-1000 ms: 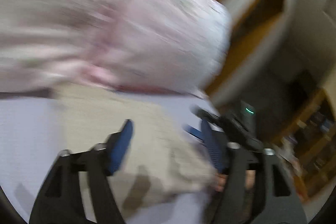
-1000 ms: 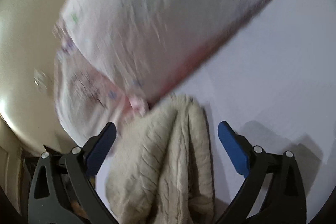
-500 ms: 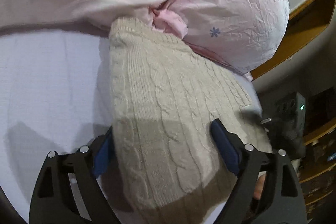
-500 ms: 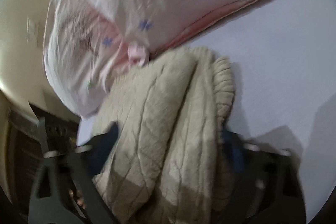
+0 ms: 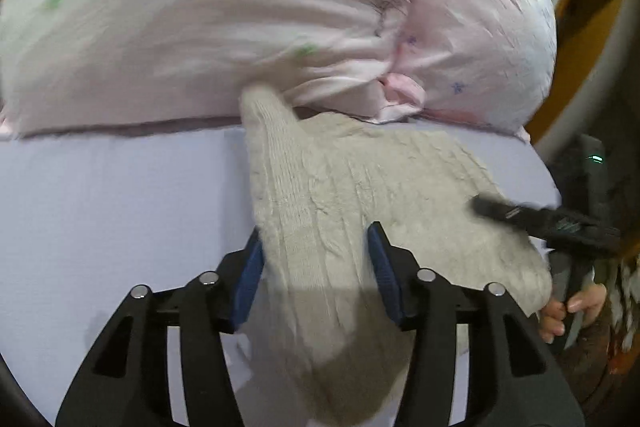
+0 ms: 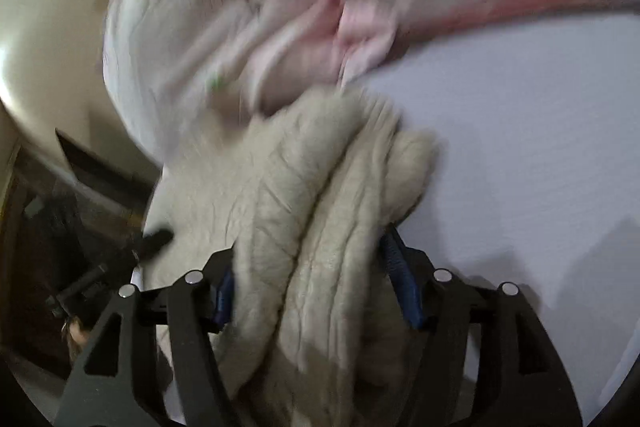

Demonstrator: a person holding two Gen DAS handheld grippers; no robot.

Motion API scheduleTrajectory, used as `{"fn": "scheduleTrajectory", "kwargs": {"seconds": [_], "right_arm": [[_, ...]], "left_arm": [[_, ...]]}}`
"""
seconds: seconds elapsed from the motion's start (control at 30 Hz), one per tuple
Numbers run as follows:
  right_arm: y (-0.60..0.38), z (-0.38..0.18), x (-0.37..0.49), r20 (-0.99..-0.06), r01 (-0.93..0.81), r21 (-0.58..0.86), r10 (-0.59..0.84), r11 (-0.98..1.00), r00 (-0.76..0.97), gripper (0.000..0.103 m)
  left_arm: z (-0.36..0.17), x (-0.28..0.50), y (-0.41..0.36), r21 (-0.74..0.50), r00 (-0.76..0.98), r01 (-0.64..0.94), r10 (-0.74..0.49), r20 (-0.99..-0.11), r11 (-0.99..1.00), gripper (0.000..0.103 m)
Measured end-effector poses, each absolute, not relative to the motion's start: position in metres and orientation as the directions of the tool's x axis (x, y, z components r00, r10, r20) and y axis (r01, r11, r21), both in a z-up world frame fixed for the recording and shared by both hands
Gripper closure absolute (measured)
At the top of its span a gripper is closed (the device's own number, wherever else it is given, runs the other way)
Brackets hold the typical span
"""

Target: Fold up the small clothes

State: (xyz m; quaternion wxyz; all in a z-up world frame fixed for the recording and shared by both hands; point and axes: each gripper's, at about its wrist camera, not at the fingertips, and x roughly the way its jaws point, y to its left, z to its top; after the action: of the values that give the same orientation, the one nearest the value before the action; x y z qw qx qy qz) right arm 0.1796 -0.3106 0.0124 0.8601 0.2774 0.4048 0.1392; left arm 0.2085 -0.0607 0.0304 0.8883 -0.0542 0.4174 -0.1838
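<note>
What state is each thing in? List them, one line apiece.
Left tongs: closed on a fold of the sweater.
Right tongs: closed on bunched sweater layers.
Beige knit sweater: partly folded, bunched, lying on the sheet, its far end touching the pillow.
Pink flowered pillow: lying on the sheet, crumpled.
Lavender sheet: spread flat.

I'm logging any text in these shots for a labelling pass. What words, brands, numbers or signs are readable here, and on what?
None can be read.
Right gripper: faint pale marks on its black arm in the left wrist view, too blurred to read.
Pink bedding: only printed flowers, blue and green, no lettering.
Beige knit garment: no tag or label shows.
Dark device beyond the bed edge: a green light, no legible sign.
</note>
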Motion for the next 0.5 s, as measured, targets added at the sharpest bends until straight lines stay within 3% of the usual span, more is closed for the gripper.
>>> {"fn": "scheduleTrajectory", "kwargs": {"seconds": [0.1, 0.17, 0.23, 0.27, 0.33, 0.43, 0.5], "right_arm": [[-0.326, 0.047, 0.146, -0.499, -0.04, 0.587, 0.401, 0.808, 0.769, 0.038], [-0.316, 0.049, 0.153, -0.538, -0.061, 0.575, 0.433, 0.816, 0.723, 0.046], [-0.295, 0.038, 0.169, -0.601, -0.08, 0.552, 0.463, 0.83, 0.652, 0.067], [-0.287, 0.032, 0.174, -0.623, -0.089, 0.536, 0.465, 0.839, 0.629, 0.09], [-0.277, 0.024, 0.178, -0.635, -0.099, 0.493, 0.435, 0.864, 0.638, 0.093], [-0.304, 0.03, 0.172, -0.582, -0.011, 0.544, 0.386, 0.839, 0.716, 0.093], [-0.313, 0.023, 0.174, -0.616, 0.063, 0.529, 0.331, 0.846, 0.714, 0.093]], "left_arm": [[0.043, 0.184, -0.061, -0.219, 0.675, 0.292, -0.363, -0.642, 0.931, 0.044], [0.05, 0.174, -0.07, -0.222, 0.697, 0.334, -0.399, -0.596, 0.916, 0.04], [0.05, 0.173, -0.089, -0.217, 0.674, 0.389, -0.438, -0.595, 0.895, 0.037], [0.049, 0.172, -0.093, -0.213, 0.663, 0.402, -0.443, -0.603, 0.891, 0.037], [0.041, 0.175, -0.104, -0.208, 0.643, 0.416, -0.449, -0.621, 0.885, 0.037], [0.033, 0.175, -0.114, -0.223, 0.608, 0.452, -0.481, -0.632, 0.864, 0.037], [0.031, 0.171, -0.122, -0.21, 0.593, 0.495, -0.505, -0.627, 0.843, 0.037]]}}
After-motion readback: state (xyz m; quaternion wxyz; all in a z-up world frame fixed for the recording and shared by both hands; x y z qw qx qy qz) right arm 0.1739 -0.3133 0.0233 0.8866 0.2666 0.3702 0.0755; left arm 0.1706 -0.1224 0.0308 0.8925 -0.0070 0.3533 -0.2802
